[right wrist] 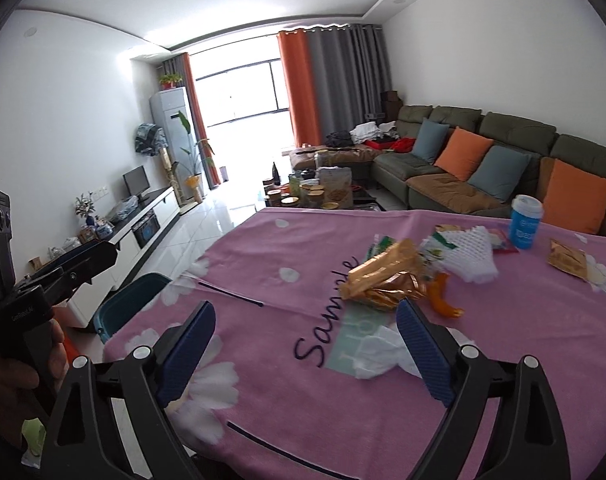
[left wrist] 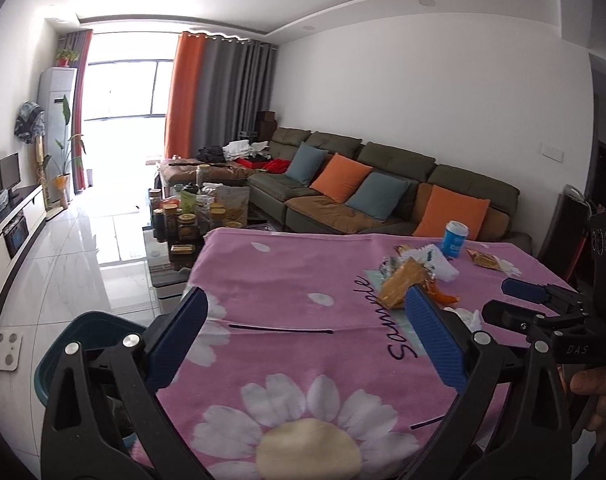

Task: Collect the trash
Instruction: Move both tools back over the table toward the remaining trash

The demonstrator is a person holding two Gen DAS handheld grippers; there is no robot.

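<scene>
Both tools spread wide, nothing held, above the pink daisy-print worktop (right wrist: 287, 392)
Lower right tool (right wrist: 306, 346) squarely over crumpled gold foil wrapper (right wrist: 385, 280) at frame centre; left tool (left wrist: 307, 338) idle

On the table (right wrist: 263, 380) a gold wrapper (right wrist: 383, 280) lies near the centre. A foam net (right wrist: 469, 254) lies just right of it, a cup (right wrist: 525, 222) stands behind the net, and a flat packet (right wrist: 567, 260) lies further right. A crumpled tissue (right wrist: 377, 350) lies in front of the wrapper. A bin (left wrist: 67, 356) stands on the floor at the table's left edge. A sofa (right wrist: 463, 188) stands behind the table.
</scene>
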